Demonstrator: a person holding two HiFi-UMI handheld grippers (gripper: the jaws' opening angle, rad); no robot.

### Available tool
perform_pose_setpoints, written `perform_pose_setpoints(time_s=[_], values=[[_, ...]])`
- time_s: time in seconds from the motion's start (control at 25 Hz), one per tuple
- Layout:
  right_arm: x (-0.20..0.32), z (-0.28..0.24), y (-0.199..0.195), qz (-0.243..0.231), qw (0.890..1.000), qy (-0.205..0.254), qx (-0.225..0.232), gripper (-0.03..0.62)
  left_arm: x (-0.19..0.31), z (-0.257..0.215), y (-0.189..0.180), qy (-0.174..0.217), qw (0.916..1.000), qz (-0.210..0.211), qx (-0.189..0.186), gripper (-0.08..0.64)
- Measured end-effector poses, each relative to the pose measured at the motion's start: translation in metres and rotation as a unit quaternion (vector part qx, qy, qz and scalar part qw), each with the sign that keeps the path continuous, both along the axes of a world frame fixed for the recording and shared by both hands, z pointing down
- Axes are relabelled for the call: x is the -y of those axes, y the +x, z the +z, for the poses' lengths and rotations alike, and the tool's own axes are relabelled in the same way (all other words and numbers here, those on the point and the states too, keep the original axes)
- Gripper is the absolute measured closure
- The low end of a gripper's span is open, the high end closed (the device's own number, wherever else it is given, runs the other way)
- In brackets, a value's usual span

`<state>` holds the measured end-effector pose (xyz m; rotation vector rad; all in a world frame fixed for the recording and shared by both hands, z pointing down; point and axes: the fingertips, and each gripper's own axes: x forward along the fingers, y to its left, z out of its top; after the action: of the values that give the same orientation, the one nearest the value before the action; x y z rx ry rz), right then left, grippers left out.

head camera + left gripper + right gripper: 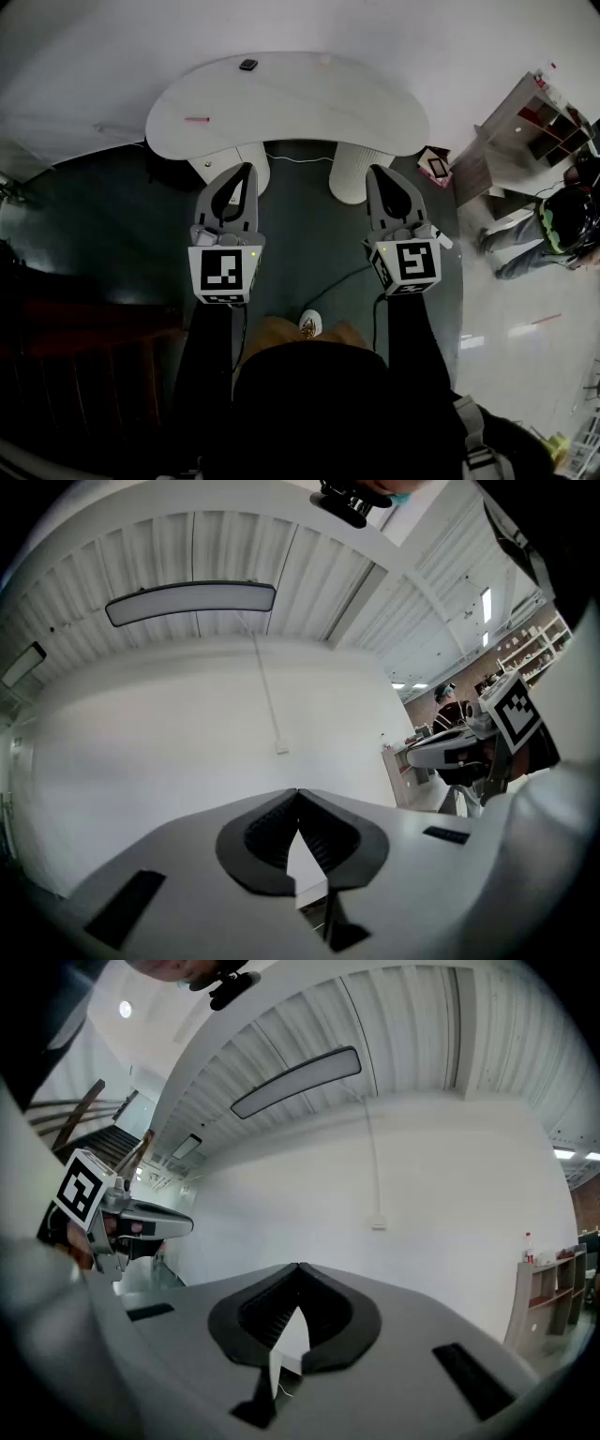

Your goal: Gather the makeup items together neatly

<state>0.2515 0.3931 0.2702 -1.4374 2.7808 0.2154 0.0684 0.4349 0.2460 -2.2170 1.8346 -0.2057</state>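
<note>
Left tongs (244,178) and right tongs (379,180), from the head view: both clenched on nothing, raised side by side over the dark floor (309,220), near the white table (356,103) but short of it. Up on that table, well apart: small dark item (247,65) by the far edge, thin pink stick (197,120) toward the left end, perhaps a pale bit (323,62) too small to name. Probably light, hard and smooth, so apt to skid or roll at a nudge; best to pinch the stick across its middle and the dark item by opposite edges, gently. From the left gripper view: left tongs (298,794) pressed tip to tip, nothing between, aimed at a bare white wall (187,724), right tongs (455,752) off to one side, no makeup in sight. From the right gripper view: right tongs (298,1267) likewise clamped together and empty, facing the same wall under a ribbed ceiling (281,1044), left tongs (131,1218) at the edge.
</note>
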Motion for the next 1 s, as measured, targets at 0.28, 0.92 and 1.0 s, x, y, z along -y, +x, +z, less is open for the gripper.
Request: perform_pose_setpoints(time_s=[0.28,0.92,1.0], values=[[-0.002,0.001,-0.008,-0.020,1.000,0.010,-0.007,0.566,0.001,0.000,-0.001,0.000,1.0000,-0.003,0.000,0.543],[0.057,-0.004,-0.066,-0.042,0.998,0.031,-0.040,0.565,0.057,-0.007,-0.053,0.003,0.9998,-0.013,-0.013,0.543],[0.079,-0.005,-0.078,-0.039,0.998,0.031,-0.045,0.566,0.080,-0.006,-0.064,0.003,0.9998,-0.007,-0.017,0.543]])
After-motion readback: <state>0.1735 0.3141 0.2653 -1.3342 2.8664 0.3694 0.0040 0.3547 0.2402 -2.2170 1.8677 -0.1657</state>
